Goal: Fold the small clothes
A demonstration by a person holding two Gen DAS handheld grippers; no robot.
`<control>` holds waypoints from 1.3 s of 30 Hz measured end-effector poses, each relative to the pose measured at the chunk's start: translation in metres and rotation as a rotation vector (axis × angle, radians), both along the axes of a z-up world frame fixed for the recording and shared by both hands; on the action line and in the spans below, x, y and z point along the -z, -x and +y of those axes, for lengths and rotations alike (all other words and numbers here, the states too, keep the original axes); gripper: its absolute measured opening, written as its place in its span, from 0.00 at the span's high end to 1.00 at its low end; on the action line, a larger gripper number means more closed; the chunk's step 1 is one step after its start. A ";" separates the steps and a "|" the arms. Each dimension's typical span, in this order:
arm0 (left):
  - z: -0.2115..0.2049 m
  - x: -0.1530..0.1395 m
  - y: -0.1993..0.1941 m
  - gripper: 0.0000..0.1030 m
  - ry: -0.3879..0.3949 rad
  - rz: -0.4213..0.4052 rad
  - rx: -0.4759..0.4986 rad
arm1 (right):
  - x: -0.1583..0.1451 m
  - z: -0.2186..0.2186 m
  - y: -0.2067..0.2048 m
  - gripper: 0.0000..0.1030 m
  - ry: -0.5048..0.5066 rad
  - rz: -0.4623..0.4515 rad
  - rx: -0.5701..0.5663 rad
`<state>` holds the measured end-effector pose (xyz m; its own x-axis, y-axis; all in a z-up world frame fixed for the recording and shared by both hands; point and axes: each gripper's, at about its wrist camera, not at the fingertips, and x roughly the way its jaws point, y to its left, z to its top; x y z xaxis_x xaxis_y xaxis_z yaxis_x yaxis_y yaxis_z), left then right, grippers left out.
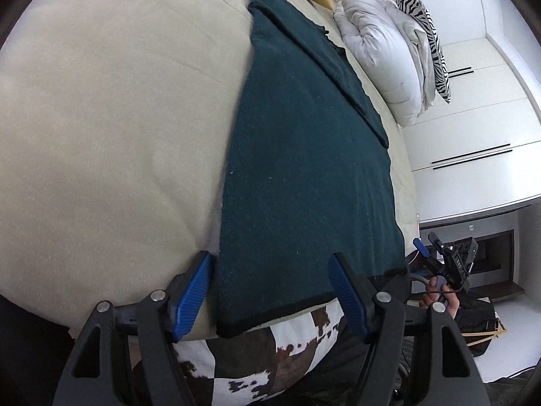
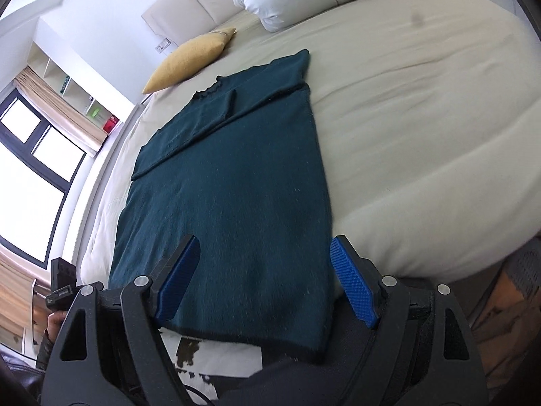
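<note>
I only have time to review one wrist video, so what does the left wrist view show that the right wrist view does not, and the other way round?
Left wrist only: the zebra-print pillow, white cabinet doors, and the right tongs seen from outside. Right wrist only: the window, curtain and wall shelves. Both: the dark green garment with a sleeve folded in, on the beige bed, yellow cushion, white duvet, and open tongs at its near hem.

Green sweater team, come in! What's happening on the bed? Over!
Left gripper open, right gripper open, both at the near hem. Green sweater flat on the bed, sleeves folded in. Nothing in the way.
</note>
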<state>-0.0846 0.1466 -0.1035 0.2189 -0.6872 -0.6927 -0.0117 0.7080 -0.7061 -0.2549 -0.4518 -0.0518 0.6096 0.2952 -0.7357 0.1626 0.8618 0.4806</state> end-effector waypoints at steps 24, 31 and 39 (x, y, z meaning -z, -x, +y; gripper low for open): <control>0.003 0.009 0.000 0.93 -0.039 0.034 0.030 | 0.025 -0.003 0.004 0.36 -0.043 0.391 -0.071; 0.004 0.011 0.005 0.93 -0.031 0.022 0.034 | 0.034 0.015 -0.009 0.36 -0.032 0.475 -0.120; 0.003 0.008 0.007 0.94 -0.030 0.011 0.037 | 0.040 0.021 -0.004 0.47 -0.081 0.476 -0.122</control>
